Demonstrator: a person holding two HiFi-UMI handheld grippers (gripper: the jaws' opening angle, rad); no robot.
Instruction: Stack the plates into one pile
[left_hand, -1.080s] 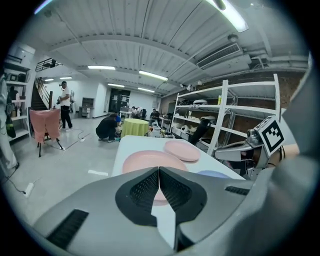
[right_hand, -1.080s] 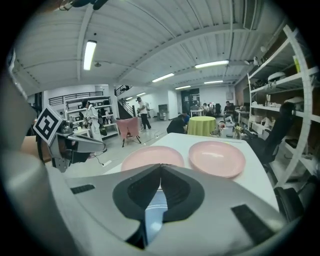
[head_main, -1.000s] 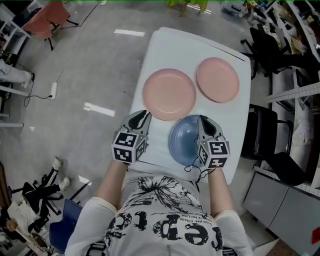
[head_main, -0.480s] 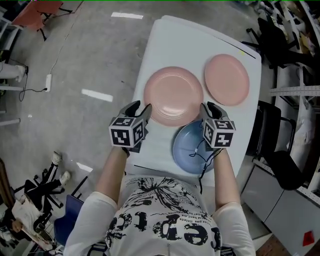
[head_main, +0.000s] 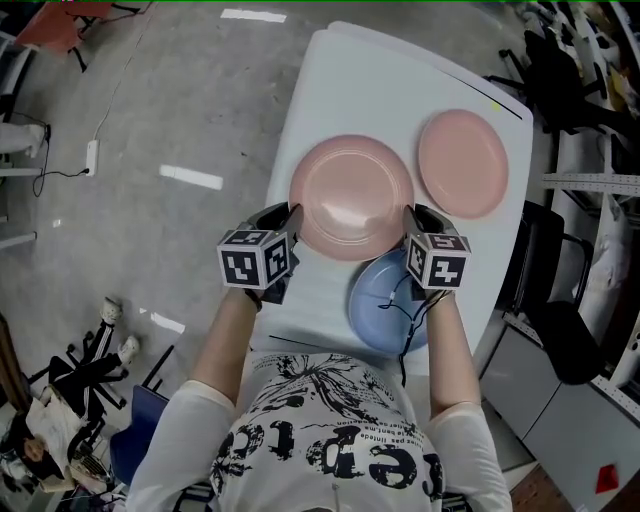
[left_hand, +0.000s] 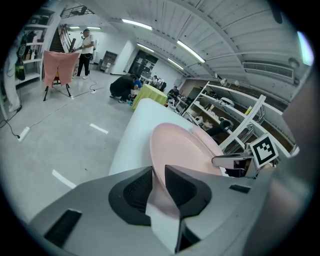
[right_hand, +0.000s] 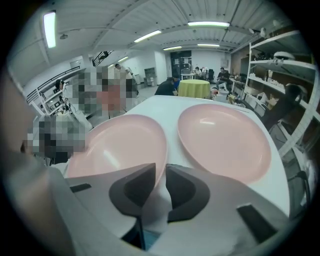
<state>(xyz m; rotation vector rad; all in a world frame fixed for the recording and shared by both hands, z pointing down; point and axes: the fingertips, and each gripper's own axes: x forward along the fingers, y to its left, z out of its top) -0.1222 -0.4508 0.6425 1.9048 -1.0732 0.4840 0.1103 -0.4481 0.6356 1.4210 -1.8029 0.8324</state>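
A large pink plate (head_main: 350, 197) lies mid-table, its near rim over the blue plate (head_main: 385, 315). A smaller pink plate (head_main: 463, 163) sits to its right. My left gripper (head_main: 285, 215) is at the large plate's left rim and my right gripper (head_main: 415, 215) at its right rim. Both pairs of jaws have just been closing, each with that rim between them. In the left gripper view the plate (left_hand: 180, 147) runs into the narrow gap of the left gripper (left_hand: 159, 175). In the right gripper view the right gripper (right_hand: 161, 172) is shut on the plate's (right_hand: 120, 150) edge.
The white table (head_main: 400, 80) is narrow, with its left edge just beside my left gripper and bare floor beyond. Black chairs (head_main: 560, 330) and shelving stand close along the right side. Bare table top lies behind the plates.
Both grippers moved forward and down from the near table edge to the large pink plate's two sides. Their jaws now sit over its rim.
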